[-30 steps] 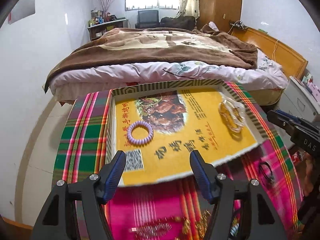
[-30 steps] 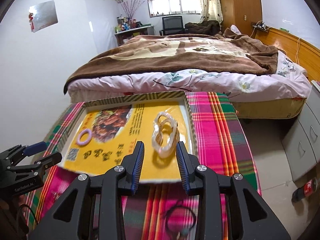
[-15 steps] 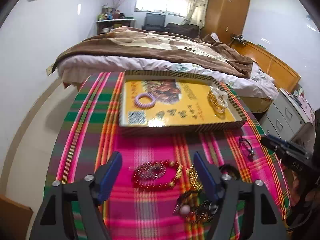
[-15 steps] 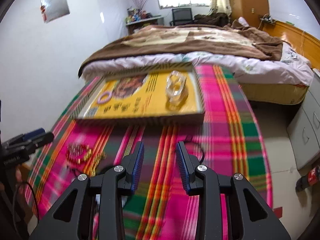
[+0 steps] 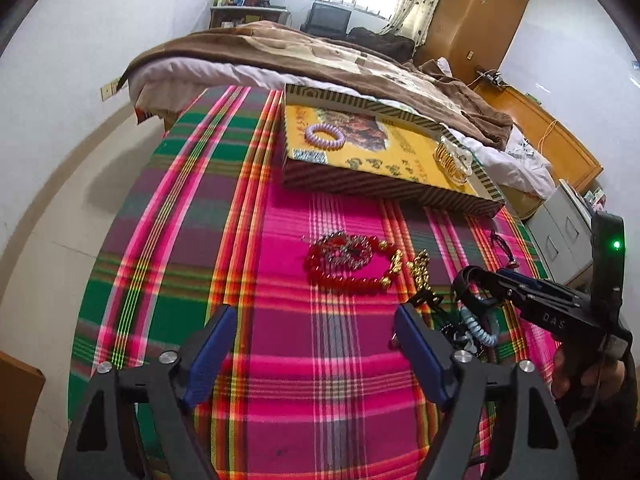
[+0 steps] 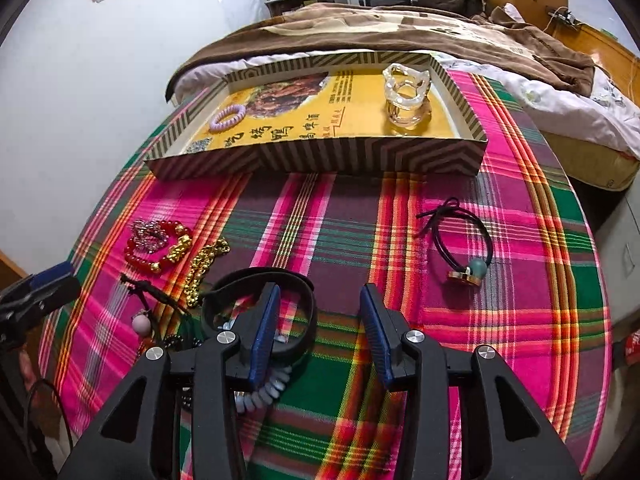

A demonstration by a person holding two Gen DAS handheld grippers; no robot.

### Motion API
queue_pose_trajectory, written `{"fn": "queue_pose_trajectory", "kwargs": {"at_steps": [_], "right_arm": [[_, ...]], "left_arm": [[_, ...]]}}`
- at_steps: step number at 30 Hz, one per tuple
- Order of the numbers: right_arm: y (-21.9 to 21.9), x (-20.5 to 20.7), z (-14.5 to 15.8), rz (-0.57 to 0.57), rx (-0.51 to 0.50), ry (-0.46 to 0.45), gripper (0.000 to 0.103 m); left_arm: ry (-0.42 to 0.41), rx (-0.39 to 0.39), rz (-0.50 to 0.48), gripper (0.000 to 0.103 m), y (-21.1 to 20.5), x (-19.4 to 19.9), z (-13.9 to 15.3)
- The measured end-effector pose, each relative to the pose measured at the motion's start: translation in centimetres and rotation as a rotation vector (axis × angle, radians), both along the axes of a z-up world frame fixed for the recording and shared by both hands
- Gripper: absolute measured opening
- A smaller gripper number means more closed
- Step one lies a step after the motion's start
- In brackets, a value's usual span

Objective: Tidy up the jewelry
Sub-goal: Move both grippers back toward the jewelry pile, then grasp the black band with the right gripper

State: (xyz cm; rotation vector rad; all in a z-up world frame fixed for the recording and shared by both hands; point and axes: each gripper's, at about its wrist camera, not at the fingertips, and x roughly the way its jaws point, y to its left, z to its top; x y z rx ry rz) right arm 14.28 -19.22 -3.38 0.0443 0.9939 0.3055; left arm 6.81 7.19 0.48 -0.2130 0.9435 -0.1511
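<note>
A shallow box (image 6: 320, 156) with a yellow printed floor stands at the far end of the plaid-covered table (image 6: 520, 320). It holds a purple coil bracelet (image 6: 227, 117) and a clear bangle (image 6: 407, 94). My right gripper (image 6: 316, 332) is open, low over a black band (image 6: 304, 304) and a pale blue coil tie (image 6: 264, 394). A red bead bracelet (image 6: 160, 246), a gold chain (image 6: 202, 268) and a black cord with a teal bead (image 6: 460, 240) lie on the cloth. My left gripper (image 5: 316, 352) is open and empty, short of the red bracelet (image 5: 348, 260); the box (image 5: 384, 192) lies beyond.
A bed with a brown blanket (image 6: 400, 28) stands right behind the table. Grey drawers (image 5: 568, 228) stand to the right. A white wall (image 5: 60, 100) runs along the left. A pink bead on a black cord (image 6: 141, 322) lies near the left gripper.
Both grippers have pulled back from over the box toward the near end of the table and dropped lower. The right gripper's jaws have opened wider. The loose jewelry has come into view.
</note>
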Motion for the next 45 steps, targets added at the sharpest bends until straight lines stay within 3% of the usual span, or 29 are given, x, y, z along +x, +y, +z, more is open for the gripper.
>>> {"fn": "queue_pose_trajectory", "kwargs": {"at_steps": [6, 11, 17, 29, 40, 42, 45], "right_arm": [[0.9, 0.1, -0.1, 0.038, -0.046, 0.012, 0.042], [1.4, 0.2, -0.3, 0.061, -0.095, 0.007, 0.017], [0.8, 0.0, -0.4, 0.054, -0.062, -0.001, 0.007], [-3.0, -0.8, 1.1, -0.043, 0.03, -0.055, 0.006], [-5.7, -2.4, 2.9, -0.097, 0.097, -0.107, 0.006], [-5.8, -2.5, 2.9, -0.099, 0.102, -0.108, 0.006], [-6.0, -2.5, 2.8, -0.103, 0.109, -0.107, 0.006]], "left_arm": [[0.031, -0.03, -0.03, 0.085, -0.1, -0.2, -0.8], [0.052, -0.05, -0.043, 0.085, -0.3, -0.2, -1.0], [0.066, -0.03, -0.056, 0.085, -0.7, 0.0, -1.1], [0.057, 0.007, -0.185, 0.085, -4.5, 2.0, -0.9], [0.083, 0.143, -0.243, 0.084, -8.0, 3.8, -2.0], [0.097, 0.167, -0.248, 0.073, -8.5, 3.9, -2.4], [0.093, 0.185, -0.267, 0.068, -9.1, 3.9, -2.5]]}}
